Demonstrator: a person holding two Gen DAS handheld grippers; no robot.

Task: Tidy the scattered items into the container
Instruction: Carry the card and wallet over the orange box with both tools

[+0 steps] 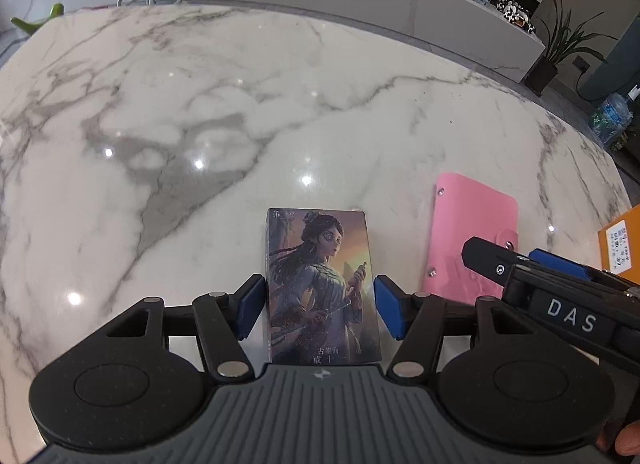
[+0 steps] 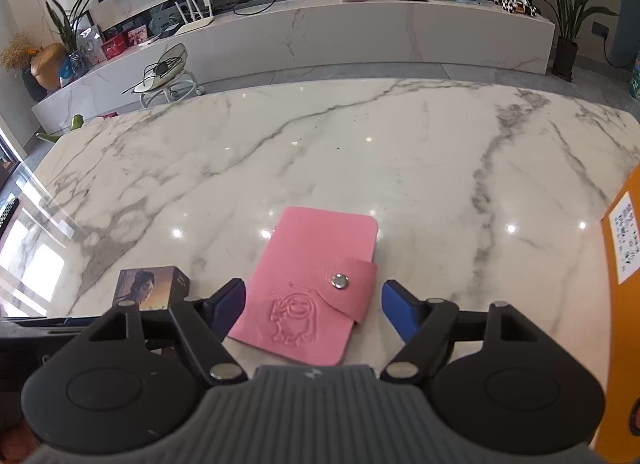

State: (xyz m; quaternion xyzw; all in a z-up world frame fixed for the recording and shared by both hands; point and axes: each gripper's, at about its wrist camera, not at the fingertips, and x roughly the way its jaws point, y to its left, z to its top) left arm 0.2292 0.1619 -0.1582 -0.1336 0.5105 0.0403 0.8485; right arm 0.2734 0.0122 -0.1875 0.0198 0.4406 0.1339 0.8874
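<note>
White marble with grey veins makes up the table (image 1: 200,104), and a long marble shelf unit (image 2: 360,36) can be seen behind it with plants, a small heater and knick-knacks on top.

Furthest left, the card box (image 1: 320,284) with the painted lady on its lid is held upright-ish between the blue pads of the left gripper (image 1: 320,306); the pads look pressed onto both of its sides, so it counts as gripped.

Next over, the pink card wallet (image 2: 316,284) is lying flat on the table, snap button closed. It's framed by the right gripper (image 2: 314,310), whose jaws are spread apart, a clear gap showing on the right side.

At the far right edge, an orange box (image 2: 616,324) with a white label is only partly seen.
</note>
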